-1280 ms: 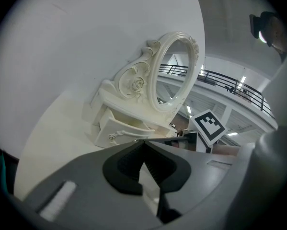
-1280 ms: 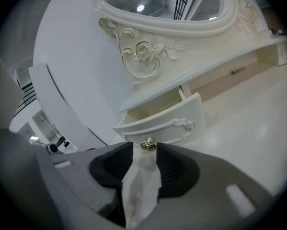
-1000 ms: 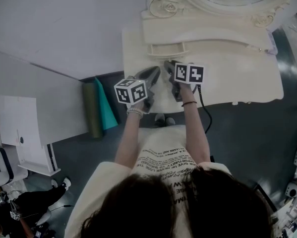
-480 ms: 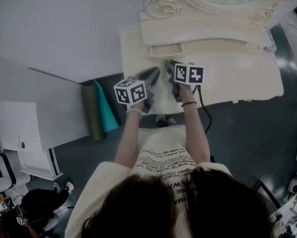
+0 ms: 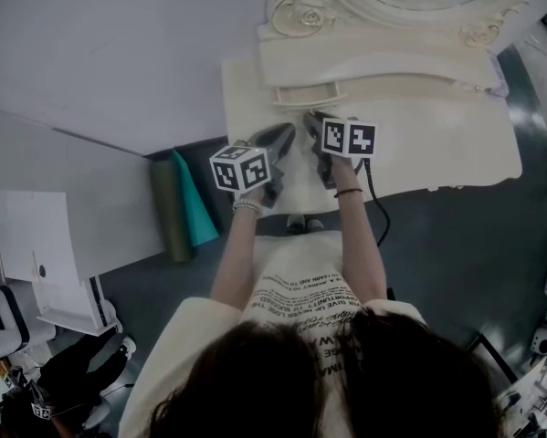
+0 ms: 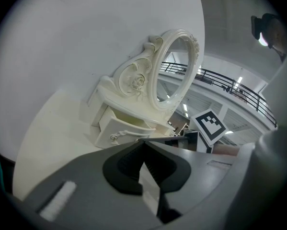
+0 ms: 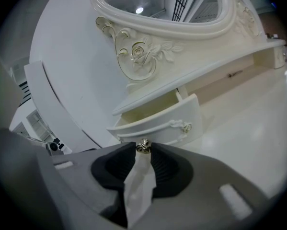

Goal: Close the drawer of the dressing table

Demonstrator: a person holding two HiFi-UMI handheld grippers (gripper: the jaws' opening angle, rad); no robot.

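Head view: the small cream carved dressing table [image 5: 437, 140] has its curved cream drawer [image 5: 308, 93] pulled out, my right gripper [image 5: 310, 119] at its front and my left gripper [image 5: 289, 130] alongside. Left gripper view: jaws tip to tip on nothing, idle, I'd say, since one hand can do this. Right gripper view: my jaws pinch the little round metal knob [image 7: 143, 146] on the drawer front, ready to steer the push in.

Cream dressing table [image 5: 437, 144], cream drawer [image 7: 157, 123], gold knob [image 7: 143, 146], black-and-white patterned marker cube [image 5: 241, 168], teal roll [image 5: 189, 199], olive roll [image 5: 166, 203]
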